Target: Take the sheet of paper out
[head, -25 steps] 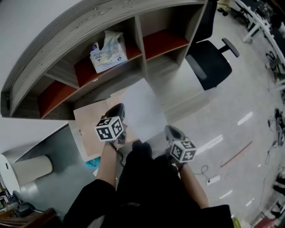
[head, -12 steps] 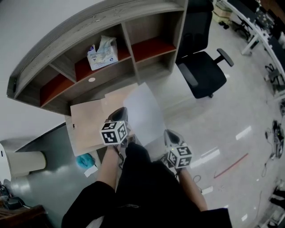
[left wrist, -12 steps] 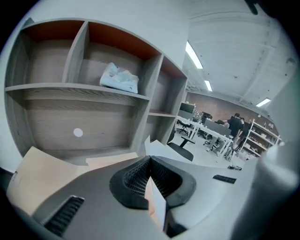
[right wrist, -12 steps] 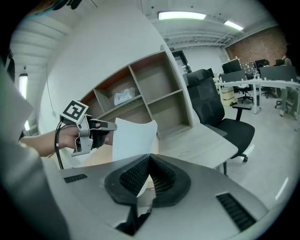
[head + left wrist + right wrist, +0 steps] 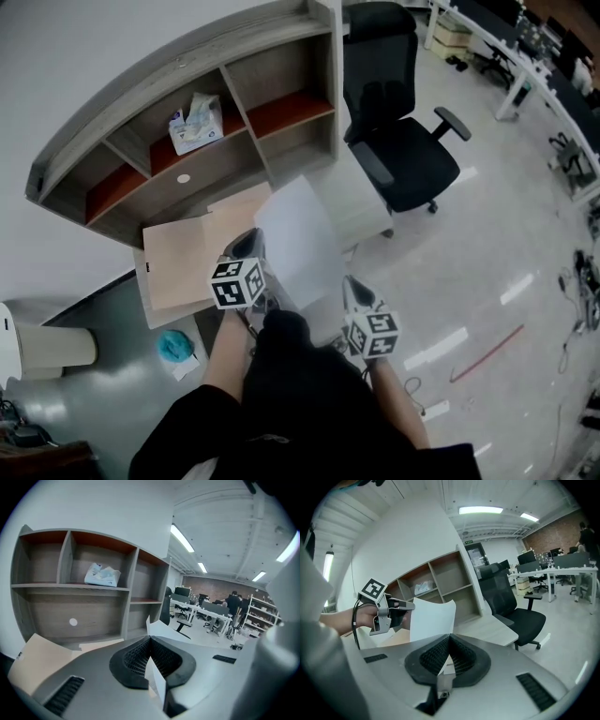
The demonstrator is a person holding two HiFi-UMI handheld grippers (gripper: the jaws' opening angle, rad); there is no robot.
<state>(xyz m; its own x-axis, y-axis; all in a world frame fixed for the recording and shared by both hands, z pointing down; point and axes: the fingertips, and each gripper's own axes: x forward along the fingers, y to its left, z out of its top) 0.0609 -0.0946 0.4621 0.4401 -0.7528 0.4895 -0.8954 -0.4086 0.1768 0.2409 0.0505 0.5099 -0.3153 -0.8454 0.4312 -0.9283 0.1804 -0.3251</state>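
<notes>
sheet of paper [image 5: 298, 239] lengthwise toward shelf [image 5: 187, 64]

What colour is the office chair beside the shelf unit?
Black; the office chair shows best in the head view.

A grey shelf unit [image 5: 187, 122] stands against a white wall, a black office chair [image 5: 398, 141] beside it on pale glossy floor.

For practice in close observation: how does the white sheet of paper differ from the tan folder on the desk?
The sheet is white; the folder is tan. The sheet is pinched by the left claw and right claw, curling; the folder lies flat, untouched. Both are thin rectangles.
</notes>
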